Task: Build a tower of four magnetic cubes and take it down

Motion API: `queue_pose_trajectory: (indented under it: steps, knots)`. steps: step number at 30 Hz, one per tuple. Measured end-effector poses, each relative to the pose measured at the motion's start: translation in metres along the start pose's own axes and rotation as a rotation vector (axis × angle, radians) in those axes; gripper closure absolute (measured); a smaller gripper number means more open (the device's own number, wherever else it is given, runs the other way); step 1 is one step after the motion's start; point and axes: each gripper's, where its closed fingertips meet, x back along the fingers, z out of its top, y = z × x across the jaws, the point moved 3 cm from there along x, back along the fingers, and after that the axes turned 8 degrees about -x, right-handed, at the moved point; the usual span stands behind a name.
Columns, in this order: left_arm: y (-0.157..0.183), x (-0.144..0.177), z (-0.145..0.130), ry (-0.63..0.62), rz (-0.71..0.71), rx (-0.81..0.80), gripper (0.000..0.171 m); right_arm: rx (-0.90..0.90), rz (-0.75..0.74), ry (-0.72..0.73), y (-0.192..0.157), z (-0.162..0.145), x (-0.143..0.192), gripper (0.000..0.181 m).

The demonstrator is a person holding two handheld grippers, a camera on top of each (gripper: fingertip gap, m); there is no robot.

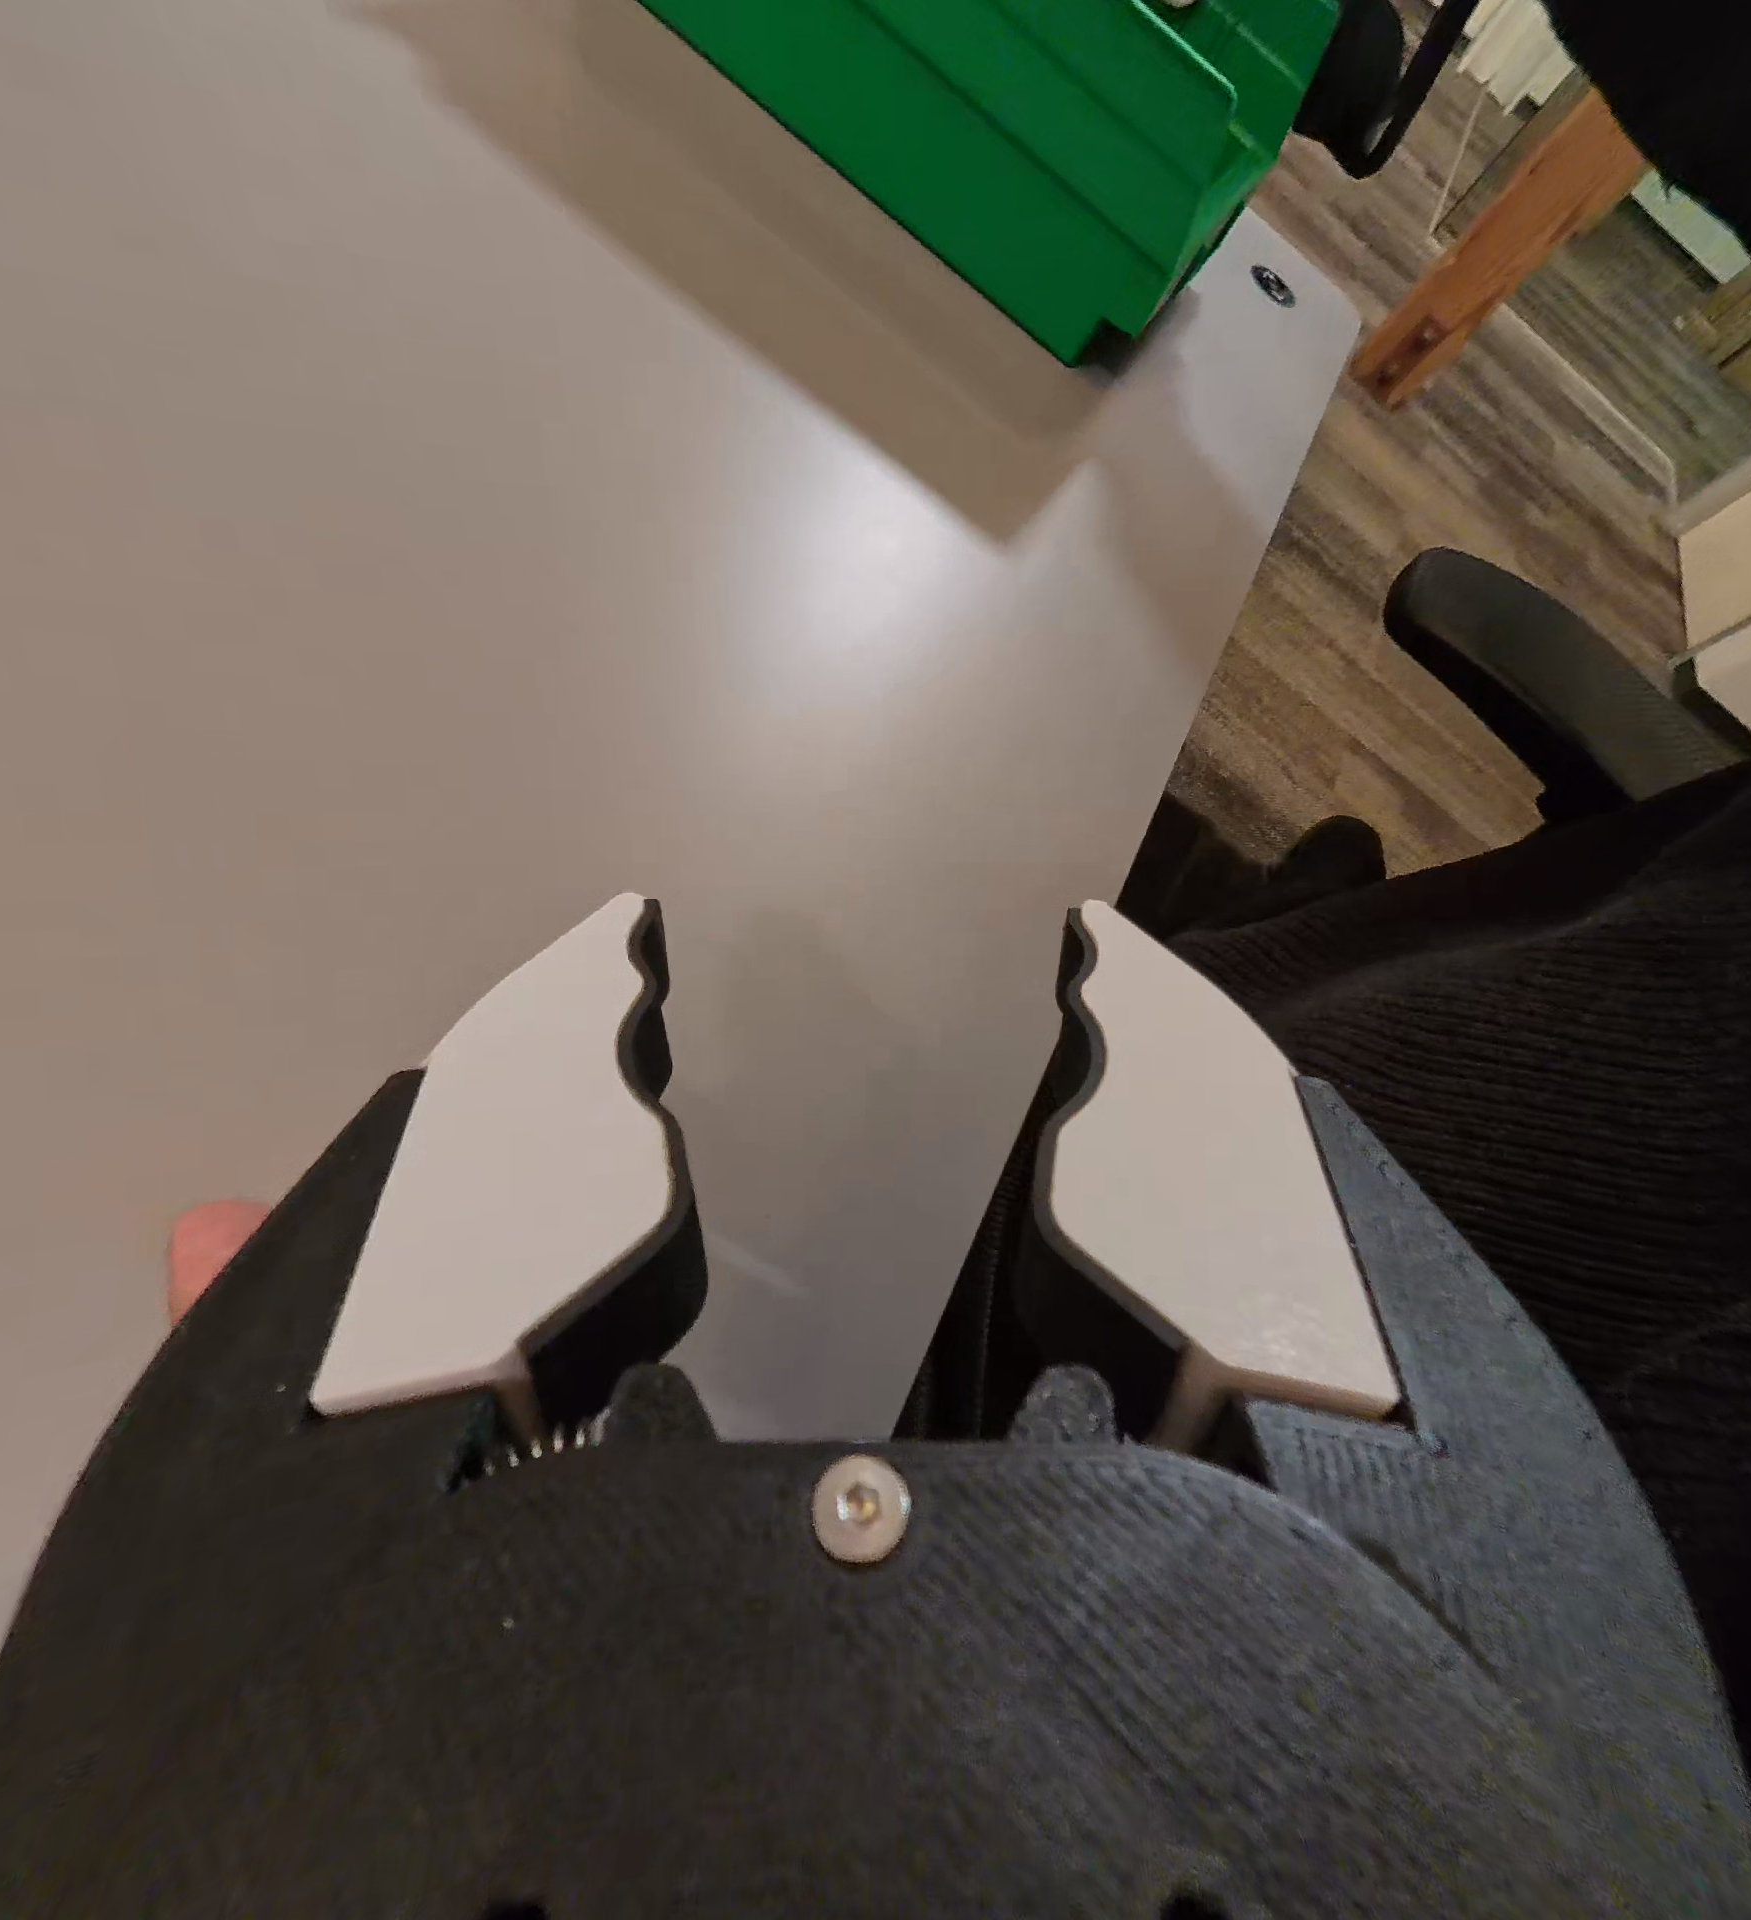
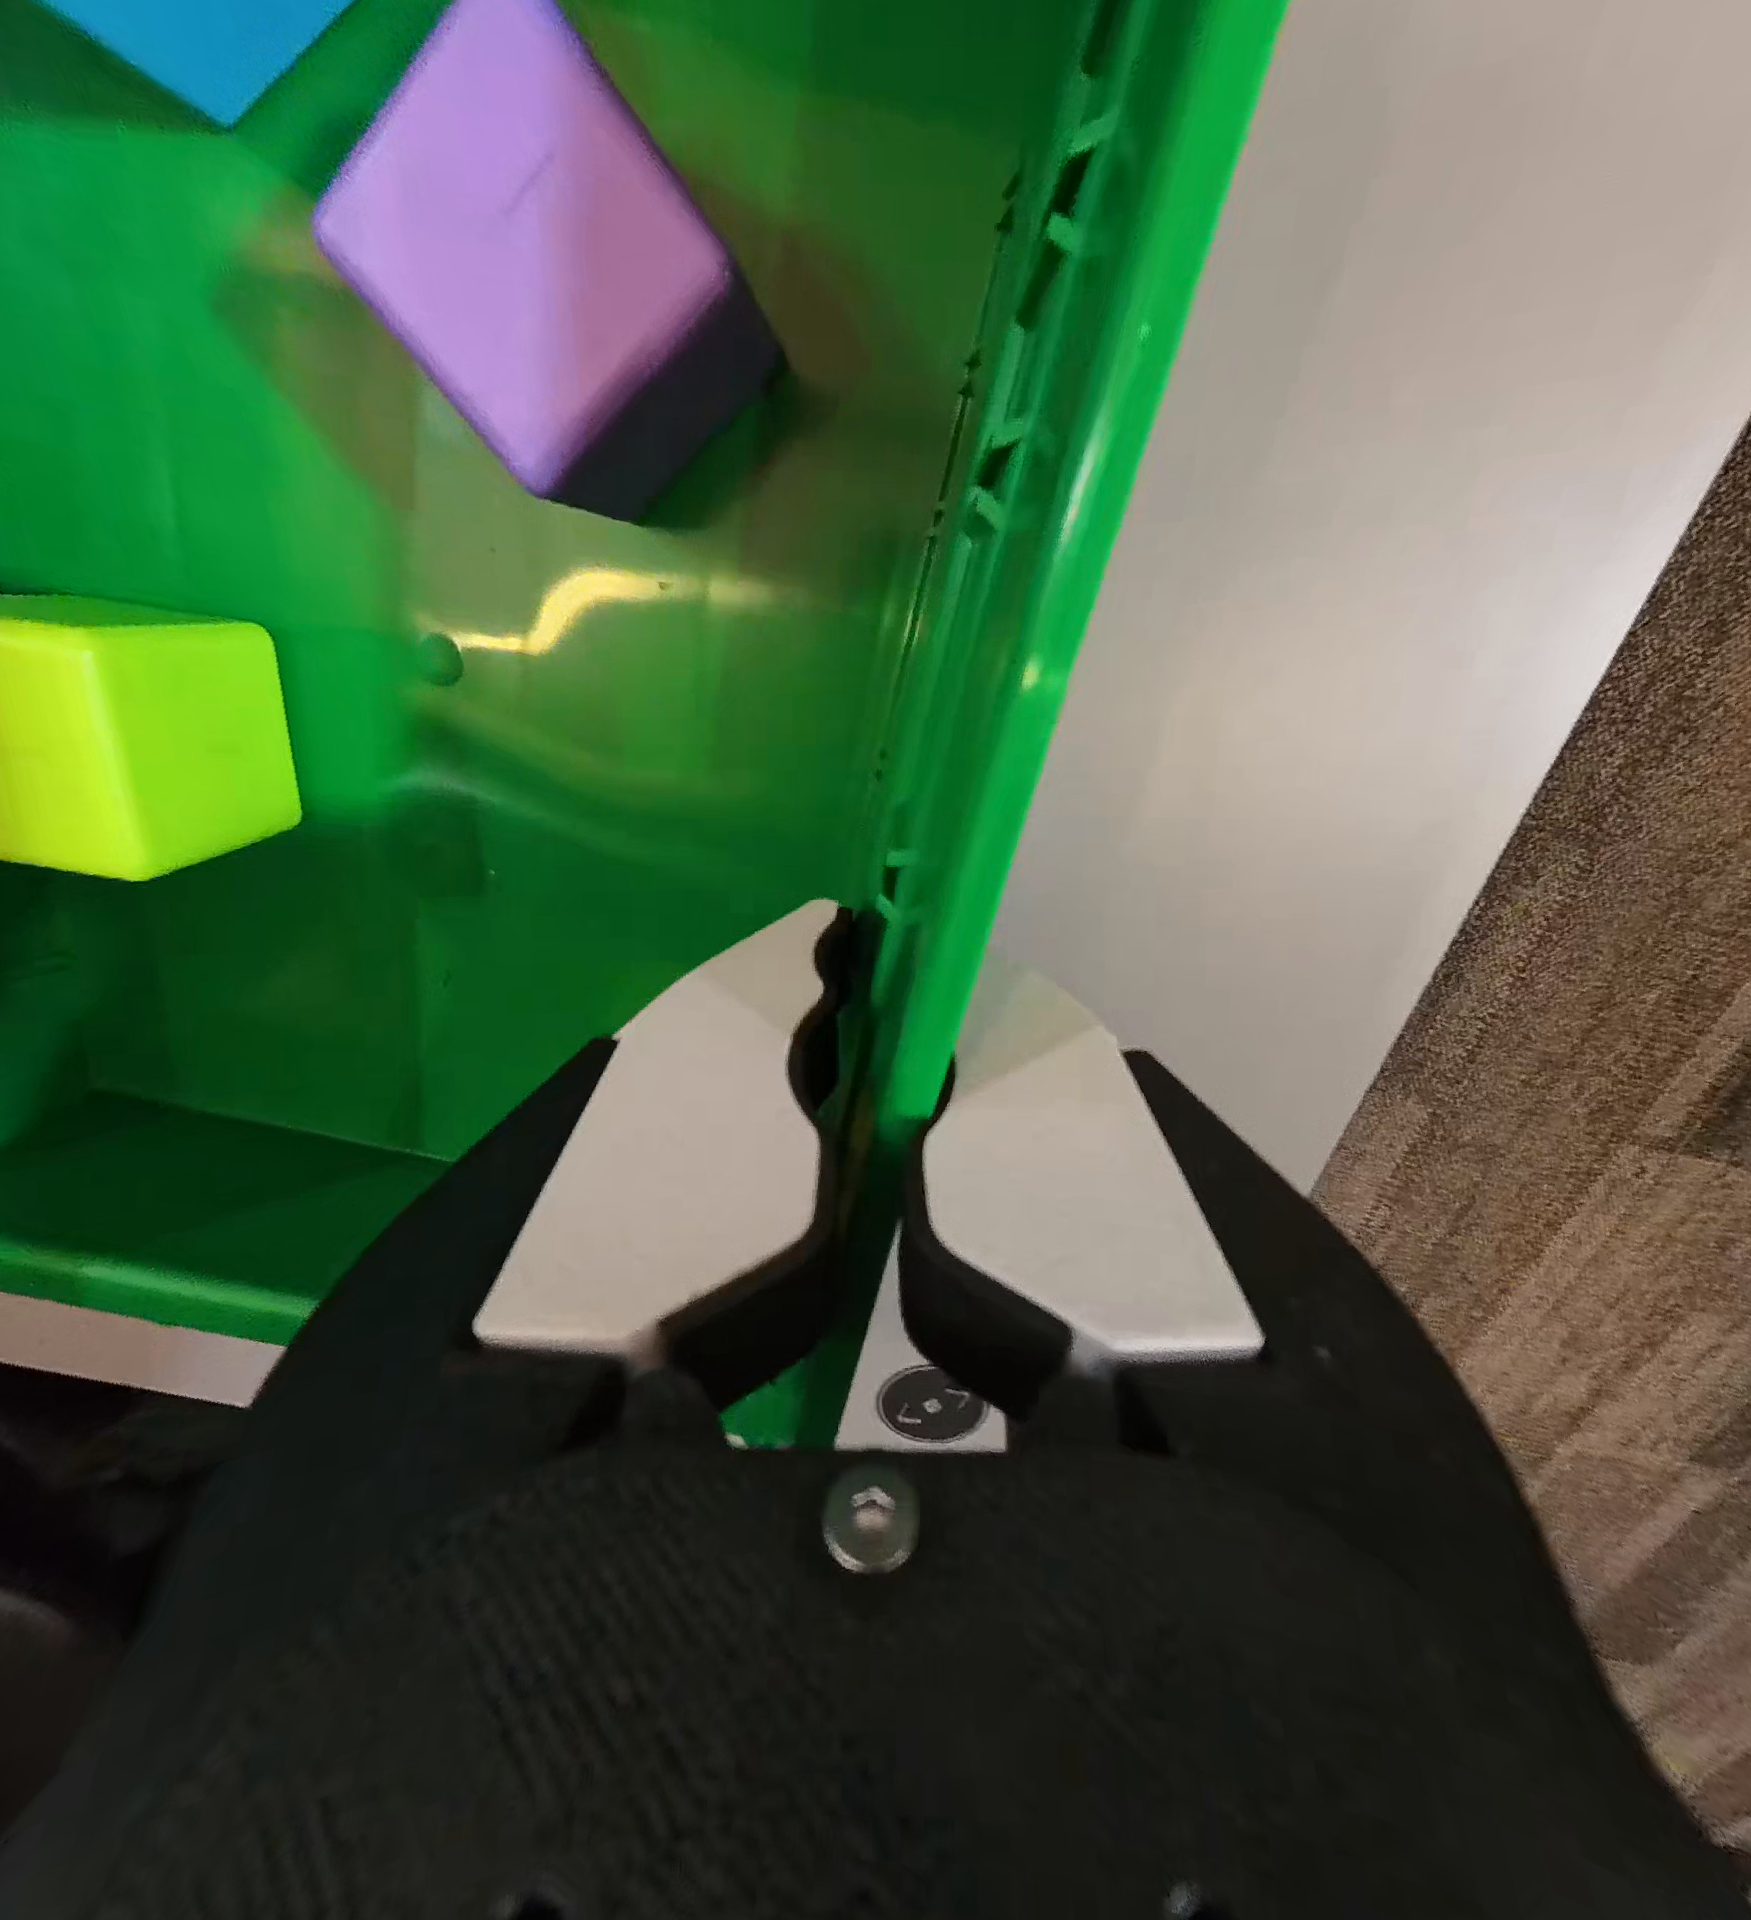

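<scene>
My right gripper (image 2: 876,935) is shut on the side wall of a green plastic bin (image 2: 964,665), one finger inside and one outside. Inside the bin lie a purple block (image 2: 528,249), a lime-green block (image 2: 92,732) and a blue block (image 2: 201,42) at the top edge. My left gripper (image 1: 863,914) is open and empty, just above the white table (image 1: 331,520) near its right edge. The same green bin (image 1: 1006,135) shows far off at the top of the left wrist view.
The table edge runs along the right of the left wrist view, with a person's dark clothing (image 1: 1525,1091), a black chair (image 1: 1536,675) and wood-pattern floor (image 1: 1370,582) beyond. Carpet floor (image 2: 1629,935) lies right of the table in the right wrist view. To reach the purple block (image 2: 528,249) in a straight line is about 10 cm for my right fingers, about 55 cm for my left.
</scene>
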Motion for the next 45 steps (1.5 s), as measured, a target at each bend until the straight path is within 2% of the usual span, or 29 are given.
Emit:
queue_pose_trajectory:
  steps: [6,11,14,17,20,22,24,26,31,34,36,40,42,45]
  knots:
    - [0.004,0.01,0.012,0.056,0.016,-0.017,0.1,-0.096,-0.002,0.032,-0.004,-0.002,0.0,0.175]
    - [-0.001,0.024,0.019,0.095,0.091,-0.004,0.099,-0.109,0.005,0.002,-0.031,-0.011,0.003,0.174]
    - [-0.025,0.048,0.02,0.103,0.308,-0.01,0.094,-0.107,0.034,0.009,-0.06,-0.011,0.006,0.176]
    - [-0.067,0.102,0.025,0.191,0.722,0.003,0.096,-0.128,0.07,0.002,-0.099,-0.01,0.007,0.176]
    - [-0.092,0.153,0.021,0.267,1.001,-0.008,0.097,-0.021,0.025,-0.027,-0.141,-0.008,-0.001,0.176]
    - [-0.107,0.176,0.01,0.228,1.136,-0.016,0.096,0.03,0.066,-0.038,-0.174,-0.006,-0.006,0.176]
    - [-0.123,0.19,-0.004,0.128,1.233,0.005,0.096,0.082,0.121,-0.04,-0.209,-0.002,-0.011,0.176]
    - [-0.136,0.195,-0.015,0.076,1.306,0.024,0.11,0.153,0.146,-0.044,-0.241,0.002,-0.016,0.176]
    - [-0.173,0.172,-0.045,-0.153,1.309,0.08,0.112,0.28,0.153,0.009,-0.307,0.022,-0.024,0.176]
    - [-0.187,0.166,-0.049,-0.202,1.286,0.113,0.116,0.288,0.221,-0.009,-0.345,0.03,-0.029,0.177]
    - [-0.188,0.162,-0.046,-0.193,1.24,0.105,0.12,0.325,0.206,-0.002,-0.366,0.035,-0.031,0.176]
    - [-0.184,0.154,-0.048,-0.208,1.108,0.083,0.153,0.323,0.243,-0.018,-0.406,0.045,-0.035,0.177]
    - [-0.183,0.164,-0.045,-0.247,1.15,0.03,0.159,0.316,0.235,-0.012,-0.419,0.052,-0.037,0.177]
    - [-0.178,0.18,-0.04,-0.161,1.106,0.072,0.161,0.265,0.235,-0.004,-0.434,0.064,-0.04,0.177]
